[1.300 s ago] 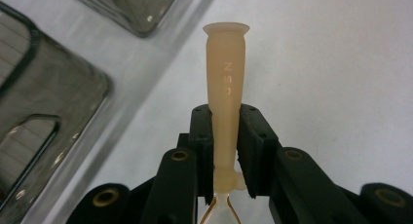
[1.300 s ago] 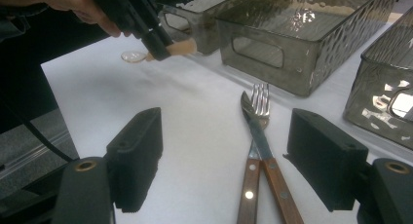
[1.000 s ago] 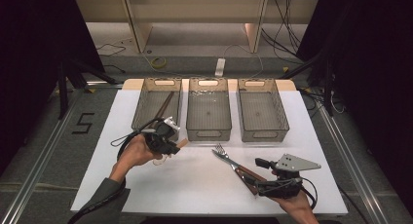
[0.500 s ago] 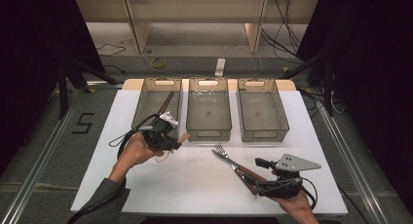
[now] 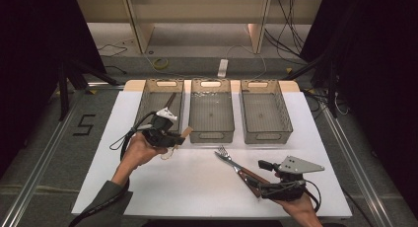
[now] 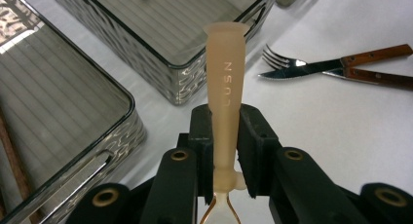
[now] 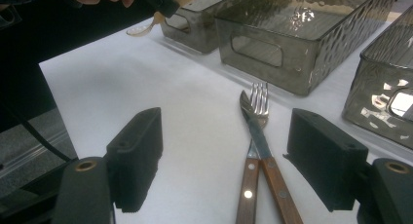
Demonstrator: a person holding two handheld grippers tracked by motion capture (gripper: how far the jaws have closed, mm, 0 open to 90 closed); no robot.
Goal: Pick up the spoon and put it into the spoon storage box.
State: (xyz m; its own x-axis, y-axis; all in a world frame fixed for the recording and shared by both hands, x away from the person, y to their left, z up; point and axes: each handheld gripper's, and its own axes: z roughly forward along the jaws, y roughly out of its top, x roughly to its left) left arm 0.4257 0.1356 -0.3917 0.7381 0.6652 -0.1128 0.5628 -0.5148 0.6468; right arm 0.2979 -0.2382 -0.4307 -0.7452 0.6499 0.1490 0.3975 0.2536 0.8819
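Left gripper view: the beige plastic spoon stands between the jaws, which are closed on its handle, flared end pointing away and the bowl below the pads. Beyond the jaw tips lie two of the three mesh bins; the left bin already appears to hold a dark wood-handled utensil, though the mesh blurs it. Judged progress: sorting is partly done, the spoon is lifted but not yet placed, and the fork and knife remain on the white table. In the right gripper view both lie crossed between and just ahead of the right gripper, whose jaws stand wide apart and grip nothing. The middle bin and right bin look empty.

Compared with the earlier frames, the left gripper has shifted only slightly beside the left bin, its grip unchanged; the right gripper has stayed put.
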